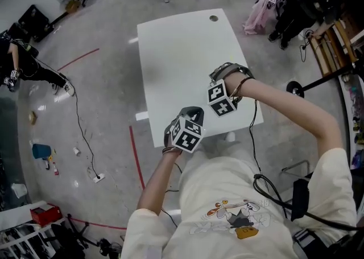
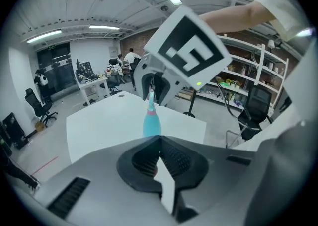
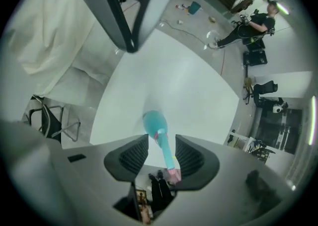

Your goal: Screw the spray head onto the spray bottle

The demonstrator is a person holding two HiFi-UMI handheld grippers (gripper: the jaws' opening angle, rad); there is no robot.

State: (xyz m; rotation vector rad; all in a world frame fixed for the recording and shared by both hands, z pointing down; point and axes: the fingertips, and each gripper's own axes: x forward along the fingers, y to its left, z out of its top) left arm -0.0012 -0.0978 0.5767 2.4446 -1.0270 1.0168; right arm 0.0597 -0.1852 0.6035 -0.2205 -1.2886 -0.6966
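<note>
- One teal plastic spray bottle [image 3: 155, 121], topped by its slim spray head [image 3: 167, 153], stands near the right edge of one white counter [image 1: 182, 53].
- Right tongs [image 3: 161, 143] gape open astride the head.
- Left tongs [image 2: 159, 139] are closed and empty.

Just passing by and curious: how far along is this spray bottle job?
Looks nearly done: the spray head sits on the turquoise bottle, upright on the white table. In hand: nothing; the right hand-held gripper is open either side of the head, the left hand-held gripper shut and empty. Left: perhaps final tightening; I cannot tell how snug it is.
</note>
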